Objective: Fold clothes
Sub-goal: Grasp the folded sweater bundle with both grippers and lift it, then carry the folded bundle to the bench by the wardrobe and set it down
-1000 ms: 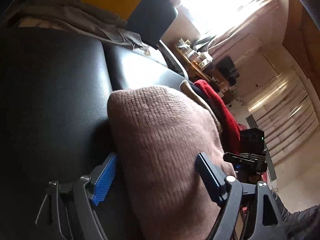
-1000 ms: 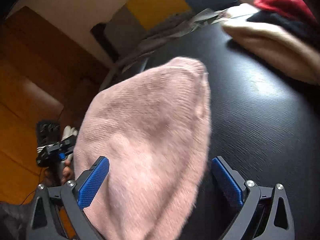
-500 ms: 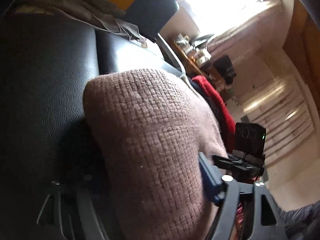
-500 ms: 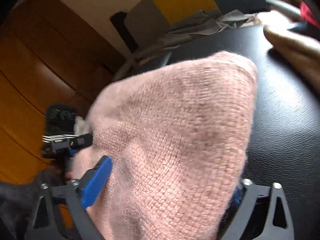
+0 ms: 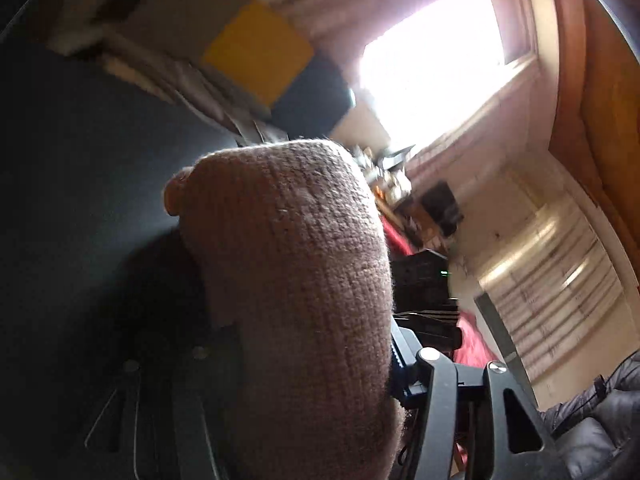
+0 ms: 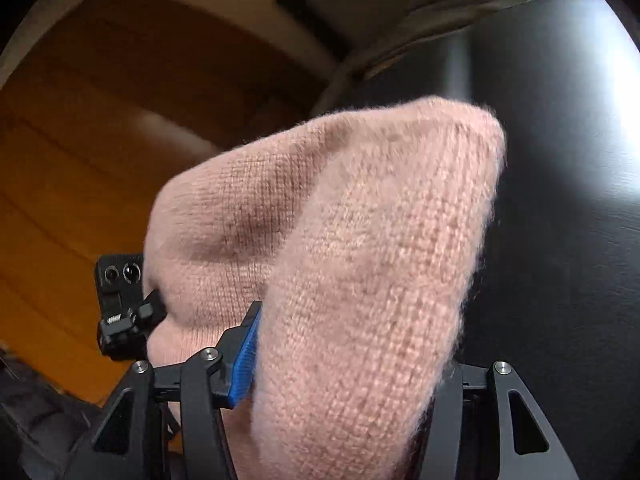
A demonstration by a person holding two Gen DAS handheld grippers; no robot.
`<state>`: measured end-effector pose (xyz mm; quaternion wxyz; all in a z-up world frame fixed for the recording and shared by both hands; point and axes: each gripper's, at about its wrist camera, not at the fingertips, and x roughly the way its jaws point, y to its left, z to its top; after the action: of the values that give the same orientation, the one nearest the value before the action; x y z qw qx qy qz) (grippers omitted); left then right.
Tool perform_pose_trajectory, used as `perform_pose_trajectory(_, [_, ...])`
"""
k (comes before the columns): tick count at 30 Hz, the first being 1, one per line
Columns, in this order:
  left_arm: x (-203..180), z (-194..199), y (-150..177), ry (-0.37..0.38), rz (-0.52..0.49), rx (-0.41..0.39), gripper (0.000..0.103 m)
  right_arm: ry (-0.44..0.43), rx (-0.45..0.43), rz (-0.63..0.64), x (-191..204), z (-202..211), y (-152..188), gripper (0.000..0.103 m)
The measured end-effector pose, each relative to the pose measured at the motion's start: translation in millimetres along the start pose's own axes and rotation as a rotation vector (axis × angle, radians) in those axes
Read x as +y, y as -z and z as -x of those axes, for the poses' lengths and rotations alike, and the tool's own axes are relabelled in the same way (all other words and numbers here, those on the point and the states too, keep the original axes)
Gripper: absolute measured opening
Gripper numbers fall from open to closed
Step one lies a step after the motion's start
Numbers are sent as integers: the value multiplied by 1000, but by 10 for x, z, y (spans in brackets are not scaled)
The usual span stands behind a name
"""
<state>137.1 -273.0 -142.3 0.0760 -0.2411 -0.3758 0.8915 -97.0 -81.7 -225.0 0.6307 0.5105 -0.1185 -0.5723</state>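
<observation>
Low in the right wrist view, the right hand-held gripper (image 6: 344, 384) is closing on the pink knit garment (image 6: 340, 248), its blue pad (image 6: 245, 364) pressed against the wool, which bulges up across the middle. In the left wrist view the left hand-held gripper (image 5: 304, 380) is likewise closing on the same garment, filling the lower centre. Behind it, the black leather surface (image 5: 72, 200) spreads bare toward the left, ending at crumpled grey fabric (image 5: 208, 92) in the upper left; red clothing (image 5: 394, 236) lies right, under a bright window (image 5: 432, 52).
</observation>
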Motion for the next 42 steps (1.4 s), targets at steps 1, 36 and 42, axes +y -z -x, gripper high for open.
perform_pose_trajectory(1, [28, 199, -32, -18, -5, -41, 56, -26, 23, 29, 140, -208, -82, 56])
perform_pose_trajectory(36, [1884, 3795, -616, -825, 332, -618, 64, 74, 261, 983, 3053, -4382, -1360, 74])
perform_pose_trajectory(42, [1576, 3499, -1046, -801, 137, -634, 65, -55, 276, 1245, 3786, -4509, -732, 91])
